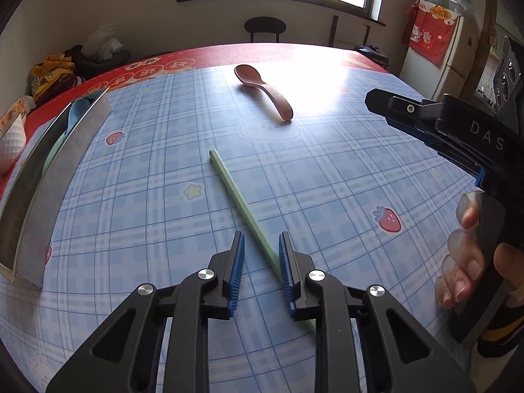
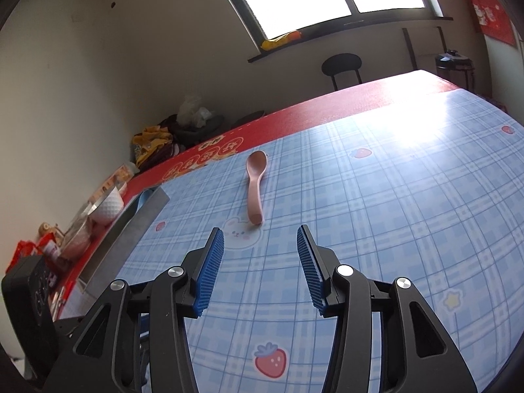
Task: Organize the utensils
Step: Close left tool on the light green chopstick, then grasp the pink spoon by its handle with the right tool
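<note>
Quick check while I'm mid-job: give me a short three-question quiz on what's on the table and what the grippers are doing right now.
1. True or false: the pink spoon lies inside the metal tray.
2. What lies between the pads of the left gripper? A) the green chopstick B) the pink spoon C) a knife
3. Fill in: the right gripper is ___, with nothing between its pads.

Key: 1 false, it lies on the tablecloth, well away from the tray; 2 A; 3 open.
</note>
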Motion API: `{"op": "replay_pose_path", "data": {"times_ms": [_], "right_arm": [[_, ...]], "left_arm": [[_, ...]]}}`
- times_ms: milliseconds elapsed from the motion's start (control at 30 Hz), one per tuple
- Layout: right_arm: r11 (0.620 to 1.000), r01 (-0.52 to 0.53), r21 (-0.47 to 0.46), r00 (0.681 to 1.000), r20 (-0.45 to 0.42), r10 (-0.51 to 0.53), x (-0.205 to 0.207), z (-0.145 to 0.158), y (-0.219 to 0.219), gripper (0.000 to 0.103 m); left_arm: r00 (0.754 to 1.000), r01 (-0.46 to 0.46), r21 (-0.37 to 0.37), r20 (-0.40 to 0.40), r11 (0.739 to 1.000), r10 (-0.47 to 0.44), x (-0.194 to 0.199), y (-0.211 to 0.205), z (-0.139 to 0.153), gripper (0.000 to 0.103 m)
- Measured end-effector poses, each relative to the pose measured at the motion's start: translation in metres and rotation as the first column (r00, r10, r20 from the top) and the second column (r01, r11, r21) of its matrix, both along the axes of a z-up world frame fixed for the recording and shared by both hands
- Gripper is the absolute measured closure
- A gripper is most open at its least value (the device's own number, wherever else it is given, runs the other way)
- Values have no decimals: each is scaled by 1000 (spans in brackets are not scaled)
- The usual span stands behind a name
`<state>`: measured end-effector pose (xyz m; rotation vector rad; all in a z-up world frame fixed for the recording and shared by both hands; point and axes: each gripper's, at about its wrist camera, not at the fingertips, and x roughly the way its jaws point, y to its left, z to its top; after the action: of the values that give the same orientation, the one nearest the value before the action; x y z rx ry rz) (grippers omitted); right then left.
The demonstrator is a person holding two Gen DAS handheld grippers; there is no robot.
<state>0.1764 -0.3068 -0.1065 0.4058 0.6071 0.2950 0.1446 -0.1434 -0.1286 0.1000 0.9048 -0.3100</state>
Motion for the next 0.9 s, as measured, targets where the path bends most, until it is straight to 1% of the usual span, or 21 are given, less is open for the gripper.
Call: {"op": "replay_pose_path", "data": {"times_ms": [33, 133, 200, 533, 600, 700, 833, 900], "right_arm": [[1000, 1, 1, 1000, 2, -1, -1, 0, 0, 56], [1000, 0, 8, 1000, 8, 0, -2, 0, -1, 55], [1000, 2, 13, 1000, 10, -2, -2, 0, -2, 55], [1000, -3, 24, 1000, 14, 3, -4, 0, -2, 55], [1000, -6, 26, 1000, 13, 5, -3, 0, -2, 55], [1000, -9, 28, 1000, 10, 9, -3, -1, -2, 55], [999, -16, 27, 1000, 8, 16, -2, -1, -1, 55], [999, -17, 29, 1000, 7, 17, -1, -1, -1, 55]], "left_arm": [[1000, 4, -3, -3, 1000, -4, 1, 0, 0, 91], [1000, 12, -17, -16, 1000, -12, 4, 4, 0, 94], [1000, 8, 3, -15, 1000, -8, 8, 8, 1, 97], [998, -57, 55, 16, 997, 56, 27, 50, 3, 97], [997, -71, 37, 27, 997, 70, 28, 59, 3, 97], [995, -90, -35, 36, 995, 91, 27, 72, 3, 97], [988, -93, -88, 119, 992, 103, 15, 77, 13, 97], [979, -102, -110, 163, 989, 119, 8, 81, 20, 97]]}}
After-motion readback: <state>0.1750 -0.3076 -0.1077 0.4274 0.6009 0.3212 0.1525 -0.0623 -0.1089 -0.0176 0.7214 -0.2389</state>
